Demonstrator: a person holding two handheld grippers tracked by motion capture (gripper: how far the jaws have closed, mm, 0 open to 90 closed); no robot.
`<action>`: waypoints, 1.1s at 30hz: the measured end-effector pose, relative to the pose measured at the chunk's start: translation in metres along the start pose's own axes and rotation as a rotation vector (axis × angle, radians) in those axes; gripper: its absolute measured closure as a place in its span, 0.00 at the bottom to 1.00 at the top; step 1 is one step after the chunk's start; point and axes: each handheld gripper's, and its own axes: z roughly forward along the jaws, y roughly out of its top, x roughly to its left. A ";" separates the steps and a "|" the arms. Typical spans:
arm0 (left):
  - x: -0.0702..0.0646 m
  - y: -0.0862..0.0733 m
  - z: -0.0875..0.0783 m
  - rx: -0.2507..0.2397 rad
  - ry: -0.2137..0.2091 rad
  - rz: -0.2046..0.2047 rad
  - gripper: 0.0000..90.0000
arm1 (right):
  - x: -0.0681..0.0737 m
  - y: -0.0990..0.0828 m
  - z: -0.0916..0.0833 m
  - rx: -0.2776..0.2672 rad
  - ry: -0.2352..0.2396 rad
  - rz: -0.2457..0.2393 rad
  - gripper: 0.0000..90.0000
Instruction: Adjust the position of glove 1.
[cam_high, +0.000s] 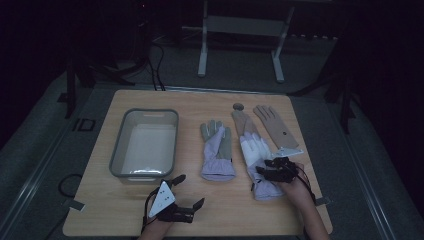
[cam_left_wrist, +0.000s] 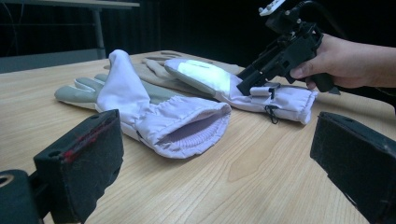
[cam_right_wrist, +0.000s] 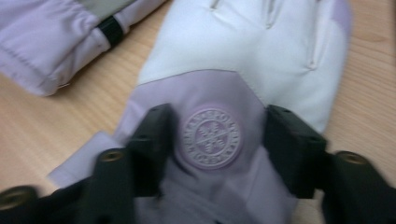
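Closing right tool (cam_right_wrist: 217, 140) astride glove (cam_right_wrist: 243, 60) cuff badge for pickup; left tool (cam_left_wrist: 219, 158) open, idle above table (cam_left_wrist: 261, 186)

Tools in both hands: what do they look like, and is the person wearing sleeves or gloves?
Both are black, two-jawed handheld tools. The left tool carries a white three-cornered plate on top with small dark dots; its jaw pads are blocky, dark and rough, one showing reddish marks. The right tool has a boxy black body, a black cable trailing from it, and a pale plate on top. No sleeves or gloves are visible on the forearms.
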 end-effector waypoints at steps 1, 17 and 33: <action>0.000 0.000 0.000 0.000 0.001 0.001 0.03 | 0.000 0.000 0.000 -0.001 0.009 0.001 0.62; 0.000 0.000 0.000 -0.001 0.003 -0.002 0.03 | 0.017 0.003 -0.022 -0.047 -0.070 0.147 0.85; 0.000 0.000 0.000 -0.001 0.005 -0.002 0.03 | 0.034 0.034 -0.066 -0.161 -0.154 0.255 0.87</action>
